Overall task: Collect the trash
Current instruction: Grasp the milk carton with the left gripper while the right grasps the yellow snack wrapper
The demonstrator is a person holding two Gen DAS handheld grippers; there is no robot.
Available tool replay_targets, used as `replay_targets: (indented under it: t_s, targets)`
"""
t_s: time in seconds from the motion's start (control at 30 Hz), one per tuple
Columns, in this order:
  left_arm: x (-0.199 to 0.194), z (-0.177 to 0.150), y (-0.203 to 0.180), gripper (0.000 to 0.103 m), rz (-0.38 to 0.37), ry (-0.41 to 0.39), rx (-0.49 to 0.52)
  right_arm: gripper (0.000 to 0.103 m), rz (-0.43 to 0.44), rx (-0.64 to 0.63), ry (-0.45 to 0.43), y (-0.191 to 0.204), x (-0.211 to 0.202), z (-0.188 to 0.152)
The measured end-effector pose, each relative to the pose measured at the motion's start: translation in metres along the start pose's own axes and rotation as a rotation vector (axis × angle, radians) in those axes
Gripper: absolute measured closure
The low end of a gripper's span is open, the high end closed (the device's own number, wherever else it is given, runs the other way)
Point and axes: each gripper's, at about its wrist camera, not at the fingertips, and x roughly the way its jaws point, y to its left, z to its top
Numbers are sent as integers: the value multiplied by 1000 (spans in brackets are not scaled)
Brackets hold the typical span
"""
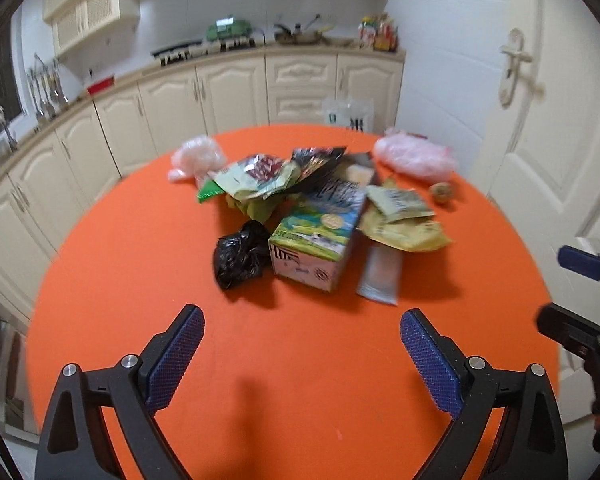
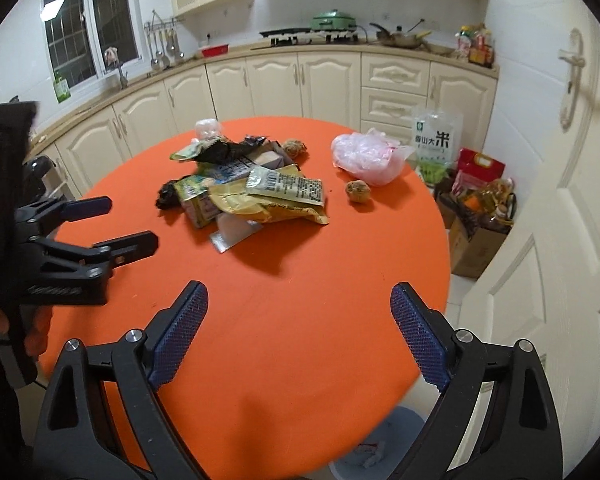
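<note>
We log both tools over the near half of the round orange desk [image 1: 140,240], neither holding anything. Left tool [image 1: 302,332]: jaws spread wide, blue ribbed pads facing each other across bare desk. Right tool [image 2: 299,308]: also spread wide and empty; from the left wrist view we catch it at the right edge.

The trash lies heaped at the desk's centre, beyond both tools. We note:
- milk carton [image 1: 314,240] on its side, long axis running away from the left tool, its square end facing that tool.
- crumpled black plastic bag [image 1: 242,254] touching the carton's left side.
- silver foil wrapper [image 1: 380,276] flat just right of the carton, long axis roughly parallel to it.
- yellow snack bag [image 2: 268,204] draped over the carton and foil, long axis across the right wrist view, with a pale printed packet [image 2: 286,186] lying on top.
- more crumpled wrappers [image 1: 260,176] piled behind the carton.

Apart from the heap: a pink plastic bag [image 2: 366,156] toward the far right edge, a small brownish ball [image 2: 357,191] just in front of it, and a clear plastic bag [image 1: 196,158] at the far left.

Below the desk's near edge, a bin [image 2: 384,452] with scraps inside shows in the right wrist view.
</note>
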Motion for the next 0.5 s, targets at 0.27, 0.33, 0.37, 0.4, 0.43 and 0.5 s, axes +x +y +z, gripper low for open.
replay_targets:
  t_s: [0.27,0.33,0.37,0.4,0.43,0.5]
  targets:
    - [61,61,13,12,7,62,11,11,-10,3,26,-17,31,13]
    - [70,70,12,13,20,54,28,11,-13,-8,32,-18,38,18]
    - [75,74,12,14,18,53,33,11,-12,-14,34,-17,41,20]
    - [77,77,11,16,15,50,40,11,-11,-30,34,-15,44,23]
    - [77,79,12,20,10,51,51,11,-10,-43,37,-13,46,24]
    - [76,77,5,27,15,41,82,11,7,-79,53,-5,53,27]
